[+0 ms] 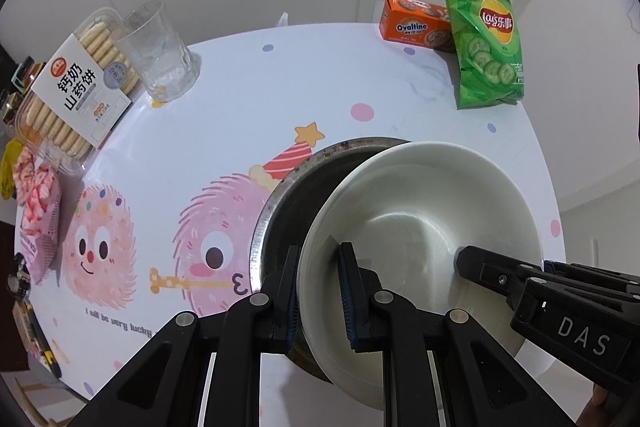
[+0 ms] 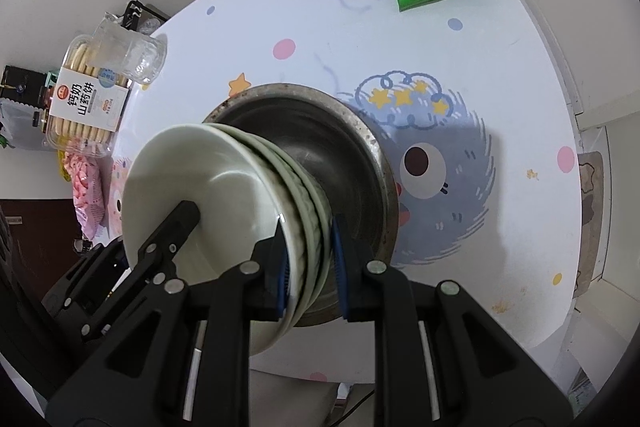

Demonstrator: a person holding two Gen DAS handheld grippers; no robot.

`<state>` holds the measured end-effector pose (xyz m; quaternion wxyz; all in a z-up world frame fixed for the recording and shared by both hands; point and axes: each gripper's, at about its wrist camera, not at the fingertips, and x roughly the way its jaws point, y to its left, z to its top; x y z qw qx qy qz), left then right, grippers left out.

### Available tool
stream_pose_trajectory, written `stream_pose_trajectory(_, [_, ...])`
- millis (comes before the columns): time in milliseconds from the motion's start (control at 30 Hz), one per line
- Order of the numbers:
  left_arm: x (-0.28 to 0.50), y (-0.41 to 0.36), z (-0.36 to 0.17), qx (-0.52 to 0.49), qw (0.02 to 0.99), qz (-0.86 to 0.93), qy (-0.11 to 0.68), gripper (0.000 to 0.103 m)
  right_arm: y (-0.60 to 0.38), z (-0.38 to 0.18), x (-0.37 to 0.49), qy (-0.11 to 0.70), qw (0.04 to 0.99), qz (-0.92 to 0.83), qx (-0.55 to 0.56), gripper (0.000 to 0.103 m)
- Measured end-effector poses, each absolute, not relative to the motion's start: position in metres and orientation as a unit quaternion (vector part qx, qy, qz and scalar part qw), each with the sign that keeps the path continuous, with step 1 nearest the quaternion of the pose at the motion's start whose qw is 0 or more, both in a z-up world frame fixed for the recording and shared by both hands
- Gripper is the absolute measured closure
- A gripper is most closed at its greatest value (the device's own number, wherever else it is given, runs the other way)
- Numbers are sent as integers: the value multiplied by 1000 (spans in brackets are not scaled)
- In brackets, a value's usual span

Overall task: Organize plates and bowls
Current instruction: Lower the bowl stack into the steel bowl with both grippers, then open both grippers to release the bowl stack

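Note:
A stack of white plates [image 1: 420,211] is held tilted over a large metal basin [image 1: 288,195] on the table. My left gripper [image 1: 320,291] is shut on the left rim of the plate stack. My right gripper [image 2: 308,267] is shut on the stack's other rim, clamping several nested plates [image 2: 200,187]; it also shows in the left wrist view [image 1: 500,275], reaching in from the right. The metal basin [image 2: 340,147] sits under and behind the stack. Its inside is dark and partly hidden by the plates.
A clear plastic cup [image 1: 156,55] and a biscuit box [image 1: 72,87] stand at the back left. A pink snack pack [image 1: 36,211] lies at the left edge. An Ovaltine box [image 1: 416,25] and a green chip bag [image 1: 484,39] stand at the back right.

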<state>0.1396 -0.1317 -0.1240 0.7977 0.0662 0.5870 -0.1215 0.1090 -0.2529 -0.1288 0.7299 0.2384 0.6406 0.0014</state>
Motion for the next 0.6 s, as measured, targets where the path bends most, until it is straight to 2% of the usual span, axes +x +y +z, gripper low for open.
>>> stream_pose_trajectory(600, [145,-130,-151,51,781,-121,611,86,-251,-150,114,662,717,-7,221,81])
